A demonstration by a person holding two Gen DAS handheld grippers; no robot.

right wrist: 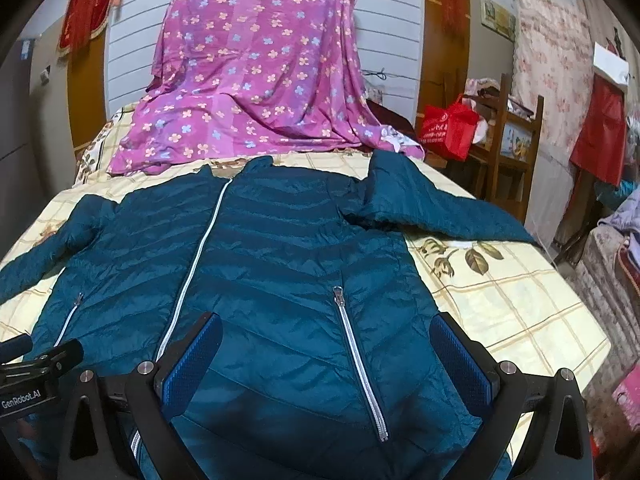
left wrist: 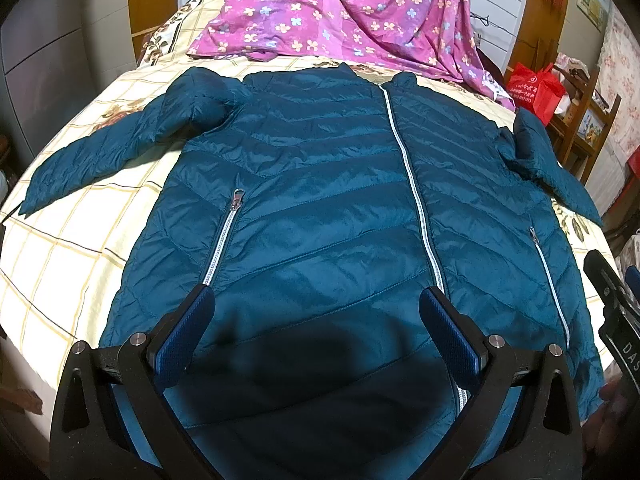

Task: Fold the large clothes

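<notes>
Left wrist view: a teal quilted jacket (left wrist: 320,184) lies flat, front up, on a bed (left wrist: 72,248) covered in a cream checked sheet with flowers. Its white centre zipper (left wrist: 412,184) is closed and runs from the near hem to the far collar. Both sleeves spread out to the left and right. The left tool (left wrist: 316,320) hovers over the near hem, its blue-padded fingers (left wrist: 188,332) wide apart and holding nothing. A purple floral cloth (left wrist: 344,12) is draped at the far end of the bed. A red bag (left wrist: 536,86) sits far right.

Right wrist view: the right tool (right wrist: 326,354) hangs over the jacket's (right wrist: 280,240) near right part, spread wide and empty. A pocket zipper (right wrist: 360,368) lies between its fingers. The right sleeve (right wrist: 432,208) stretches toward the bed's right edge.
</notes>
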